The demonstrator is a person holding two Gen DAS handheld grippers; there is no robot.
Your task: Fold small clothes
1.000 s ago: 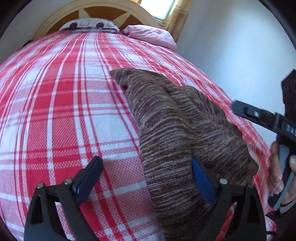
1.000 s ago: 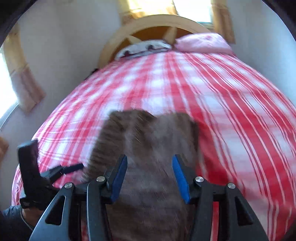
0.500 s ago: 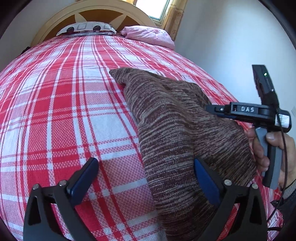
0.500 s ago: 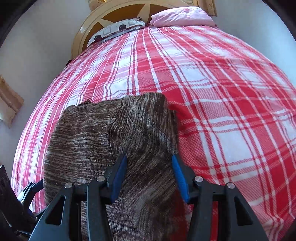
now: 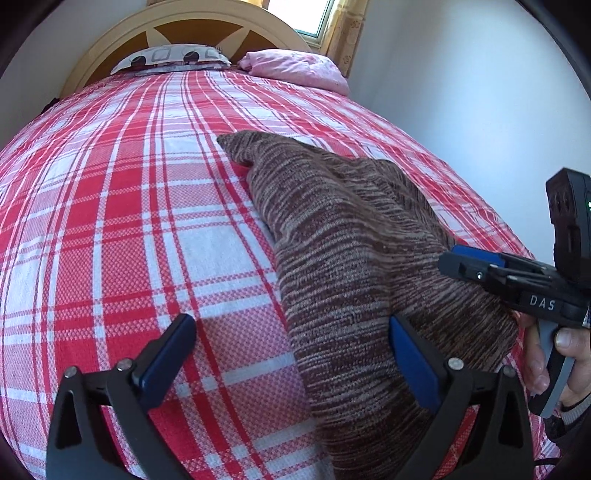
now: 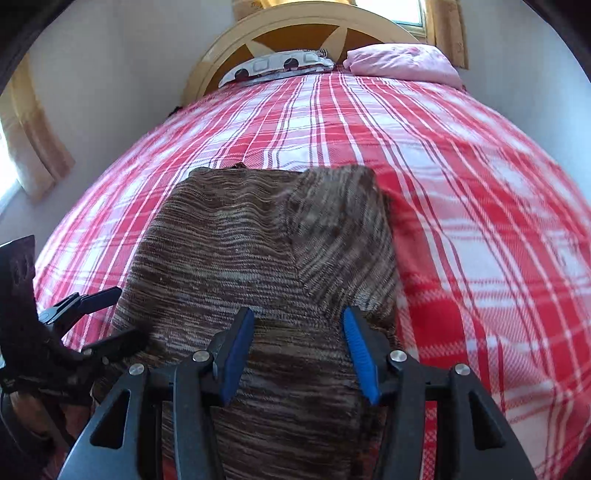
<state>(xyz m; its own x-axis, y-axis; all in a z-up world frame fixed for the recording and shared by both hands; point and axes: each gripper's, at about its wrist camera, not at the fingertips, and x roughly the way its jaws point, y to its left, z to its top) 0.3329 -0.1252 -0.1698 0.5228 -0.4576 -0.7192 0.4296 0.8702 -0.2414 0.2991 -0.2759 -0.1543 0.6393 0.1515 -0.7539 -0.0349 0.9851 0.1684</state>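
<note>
A brown-and-white marled knit garment [image 5: 351, 240] [image 6: 240, 240] lies folded on the red plaid bedspread [image 5: 147, 221] [image 6: 461, 221]. My left gripper [image 5: 291, 354] stands wide open low over the garment's near left edge: one blue pad is above bare bedspread, the other above the knit. My right gripper [image 6: 297, 350] hovers half open just over the garment's near end, and its pads grip nothing. In the left wrist view the right gripper [image 5: 458, 262] reaches in from the right, held by a hand [image 5: 565, 339]. In the right wrist view the left gripper [image 6: 114, 317] shows at the garment's left edge.
At the head of the bed lie a patterned pillow [image 5: 170, 59] [image 6: 277, 66] and a pink pillow [image 5: 295, 68] [image 6: 402, 62], below a wooden headboard [image 5: 184, 26]. A white wall [image 5: 461, 92] runs close along one side. A curtain [image 6: 29, 140] hangs on the other.
My right gripper has come down and forward over the garment's near end. The left gripper's jaws have spread slightly wider, and it has hardly moved.
</note>
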